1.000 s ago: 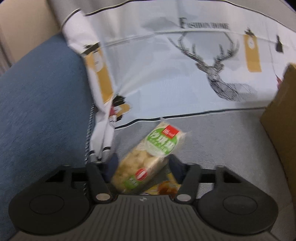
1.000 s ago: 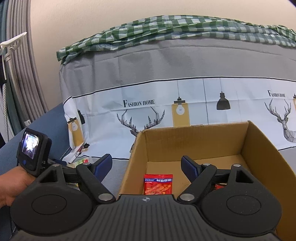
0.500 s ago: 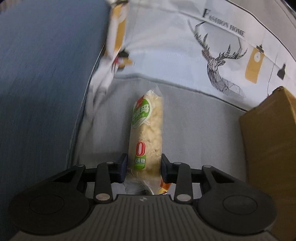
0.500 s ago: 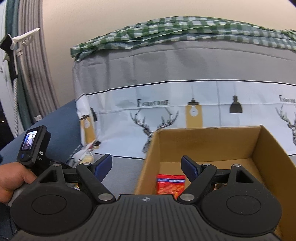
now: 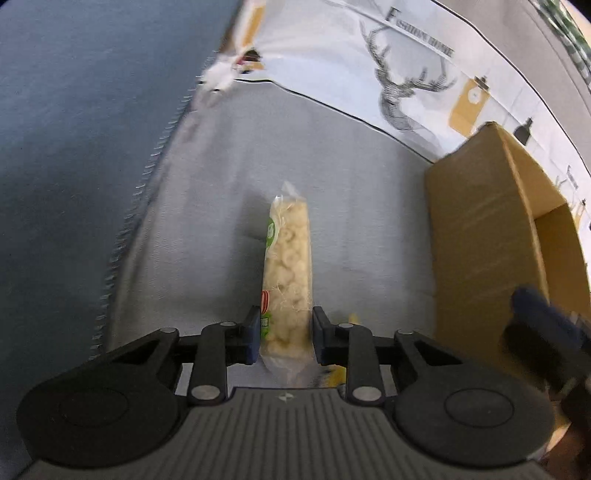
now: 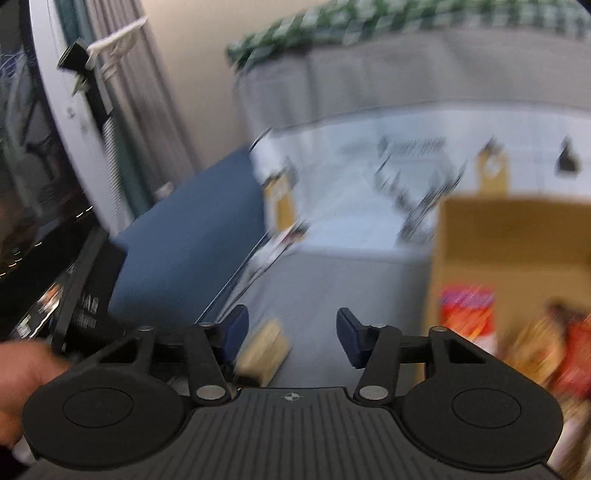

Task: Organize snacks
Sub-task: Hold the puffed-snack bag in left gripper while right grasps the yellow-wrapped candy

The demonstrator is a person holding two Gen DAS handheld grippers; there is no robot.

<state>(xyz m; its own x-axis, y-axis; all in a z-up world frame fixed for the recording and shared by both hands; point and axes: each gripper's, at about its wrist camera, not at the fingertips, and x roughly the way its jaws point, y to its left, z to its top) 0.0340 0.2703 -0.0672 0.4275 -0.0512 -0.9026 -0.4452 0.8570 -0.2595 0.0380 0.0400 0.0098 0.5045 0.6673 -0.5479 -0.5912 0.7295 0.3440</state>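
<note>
Seen first from the left wrist, the left gripper has just been closing and now clamps a long clear snack packet between its blue pads. The packet holds pale puffed pieces and carries a green label with a red mark near the pads; its writing is too small to read. It sticks out forward over a grey cloth that covers the seat. The cloth's white band shows a line-drawn stag head with the words "FASHION HOME" above it, and yellow tags beside it. To the left lies a dark blue cushion. To the right stands an open cardboard box, well apart from the packet. A blurred dark blue finger of the other gripper shows at the right edge.

Next, the right wrist view is heavily blurred. The right gripper has just been closing, yet its jaws stand apart with nothing between them. A pale yellow packet lies on the cloth just beside its left finger. The box at right holds a red packet and other orange and red wrappers, none readable. A hand holds the other gripper's handle at lower left. A green checked cloth tops the backrest.
</note>
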